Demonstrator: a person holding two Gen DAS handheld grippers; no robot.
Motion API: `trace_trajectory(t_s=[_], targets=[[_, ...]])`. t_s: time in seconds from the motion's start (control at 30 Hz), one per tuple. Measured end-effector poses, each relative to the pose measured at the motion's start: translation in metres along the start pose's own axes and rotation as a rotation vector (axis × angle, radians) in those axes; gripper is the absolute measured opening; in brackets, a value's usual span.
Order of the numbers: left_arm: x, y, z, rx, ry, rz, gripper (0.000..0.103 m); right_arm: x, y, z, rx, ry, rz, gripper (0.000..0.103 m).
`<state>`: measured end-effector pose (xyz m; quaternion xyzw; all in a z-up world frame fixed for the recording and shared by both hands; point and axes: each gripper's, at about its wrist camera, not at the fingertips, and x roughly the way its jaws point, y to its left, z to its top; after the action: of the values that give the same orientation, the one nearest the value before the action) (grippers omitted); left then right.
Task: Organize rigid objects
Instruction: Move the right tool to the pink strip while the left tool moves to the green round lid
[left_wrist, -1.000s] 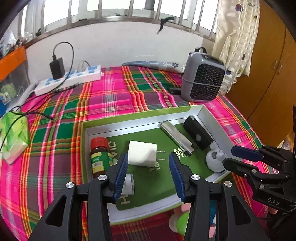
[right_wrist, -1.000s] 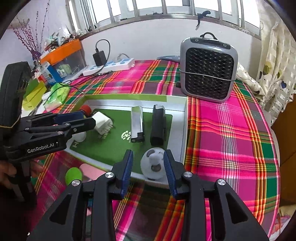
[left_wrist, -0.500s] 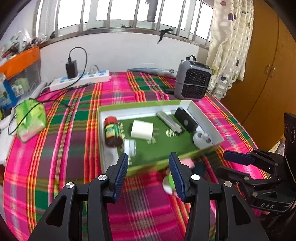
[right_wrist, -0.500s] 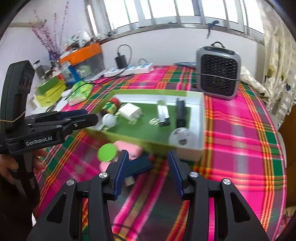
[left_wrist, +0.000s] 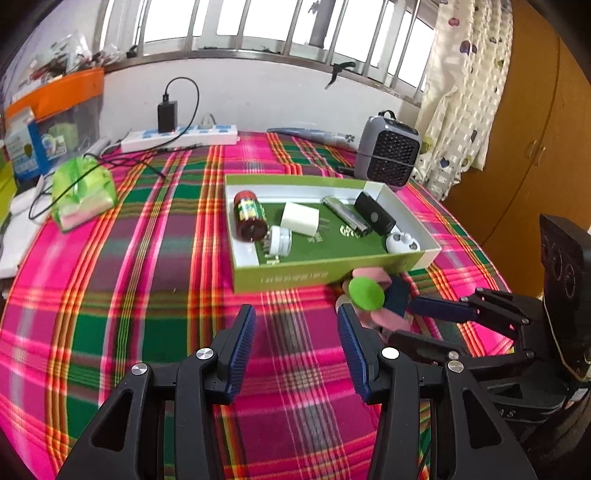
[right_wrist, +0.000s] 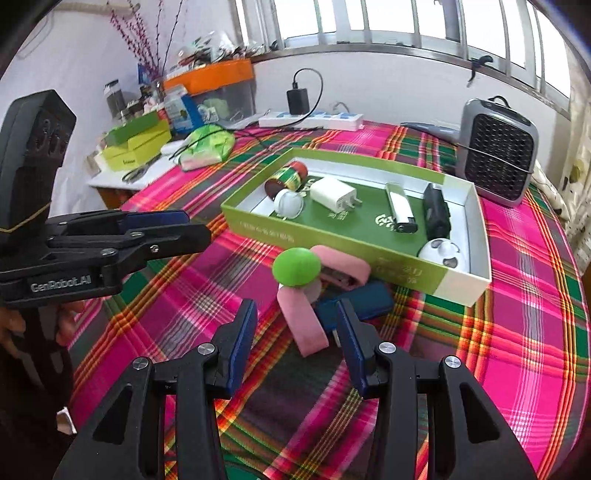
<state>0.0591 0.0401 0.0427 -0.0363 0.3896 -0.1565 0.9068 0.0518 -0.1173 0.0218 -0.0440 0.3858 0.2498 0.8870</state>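
Note:
A green box (left_wrist: 288, 277) (right_wrist: 332, 243) on the plaid cloth holds a red-capped bottle (left_wrist: 250, 216), a white charger (left_wrist: 300, 219), a small white jar (left_wrist: 279, 240), a silver lighter (left_wrist: 347, 216), a black device (left_wrist: 375, 214) and a white round piece (right_wrist: 443, 254). Just in front of it lie a green-headed toy (right_wrist: 296, 266), a pink piece (right_wrist: 341, 264) and a dark blue block (right_wrist: 369, 301). My right gripper (right_wrist: 296, 306) hangs open over this pile, touching nothing. My left gripper (left_wrist: 295, 314) is open over bare cloth, left of the pile.
A grey heater (left_wrist: 388, 153) stands behind the box at the right. At the back are a power strip (left_wrist: 181, 134) with a black adapter and a green packet (left_wrist: 83, 188). A wooden wardrobe (left_wrist: 535, 129) rises past the table's right edge.
Both grippers have drawn back from the box toward the table's near side. The right jaws have widened, leaving the white round piece in the box. The pile has come into view.

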Motion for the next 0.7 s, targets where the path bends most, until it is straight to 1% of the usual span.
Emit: trace_trajectory(t_s=[0.27, 0.43, 0.7], targets=[[0.0, 0.009, -0.01, -0.021, 0.017, 0.006, 0.045, 0.01, 0.007, 0.0, -0.031, 0.031, 0.004, 0.045], [0.0, 0.014, -0.012, -0.034, 0.016, 0.006, 0.045, 0.011, 0.011, -0.001, -0.045, 0.048, 0.035, 0.045], [-0.001, 0.014, -0.014, -0.031, 0.022, 0.004, 0.045, 0.021, 0.015, -0.002, -0.043, 0.085, 0.015, 0.045]])
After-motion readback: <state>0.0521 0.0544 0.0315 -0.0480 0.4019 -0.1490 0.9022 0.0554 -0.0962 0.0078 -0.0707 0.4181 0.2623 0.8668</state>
